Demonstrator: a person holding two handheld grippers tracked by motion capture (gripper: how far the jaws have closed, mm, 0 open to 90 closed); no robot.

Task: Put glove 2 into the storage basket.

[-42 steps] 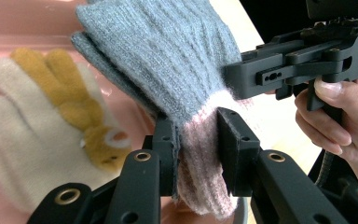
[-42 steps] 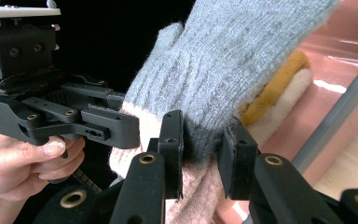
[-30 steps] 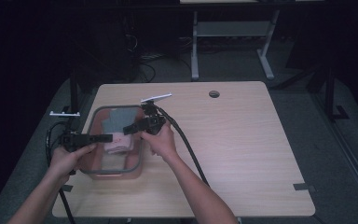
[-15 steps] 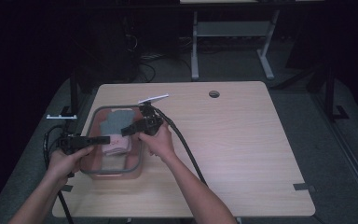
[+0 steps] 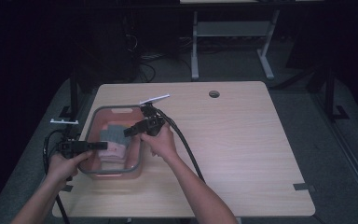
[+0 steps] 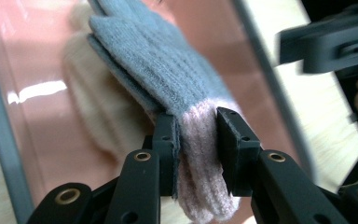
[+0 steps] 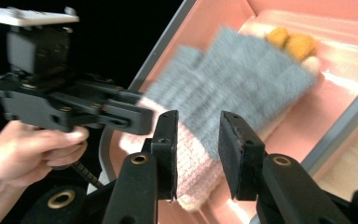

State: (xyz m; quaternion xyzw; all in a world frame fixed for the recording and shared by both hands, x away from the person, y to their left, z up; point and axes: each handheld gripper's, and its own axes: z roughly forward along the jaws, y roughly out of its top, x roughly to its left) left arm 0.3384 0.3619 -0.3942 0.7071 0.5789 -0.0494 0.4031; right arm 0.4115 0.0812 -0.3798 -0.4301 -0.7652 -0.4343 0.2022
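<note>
Your wooden table (image 5: 242,140) carries a pink bin with a grey rim (image 5: 137,154) at its left side, and both your hands are working over it. Inside the bin lies a grey knit glove with a pink cuff (image 6: 168,79), on top of something cream-coloured. Your left gripper (image 6: 196,140) has its jaws clamped on that pink cuff. Your right gripper (image 7: 196,140) reaches in from the bin's right rim, jaws parted around the same cuff, pads not clearly pressing it.
</note>
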